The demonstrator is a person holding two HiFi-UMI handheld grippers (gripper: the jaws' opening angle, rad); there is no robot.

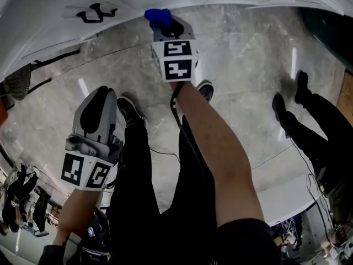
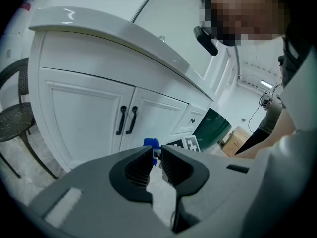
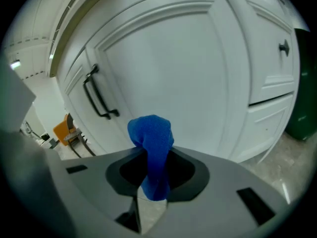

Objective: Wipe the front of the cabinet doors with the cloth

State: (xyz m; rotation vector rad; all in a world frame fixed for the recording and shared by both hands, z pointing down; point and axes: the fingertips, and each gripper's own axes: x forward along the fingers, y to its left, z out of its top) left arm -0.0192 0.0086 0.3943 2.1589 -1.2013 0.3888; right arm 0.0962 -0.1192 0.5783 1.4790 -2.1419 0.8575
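The blue cloth stands bunched up between the jaws of my right gripper, which is shut on it. The cloth is close to the right white cabinet door, just right of the pair of black handles; contact cannot be told. In the head view the right gripper reaches to the cabinet's foot with the cloth at its tip. My left gripper hangs back at lower left, shut and holding nothing. Its own view shows the left gripper, both doors and the cloth.
A drawer with a black knob lies right of the doors, with a dark green bin beyond. A black wire chair stands left of the cabinet. Another person's legs stand on the marble floor at the right.
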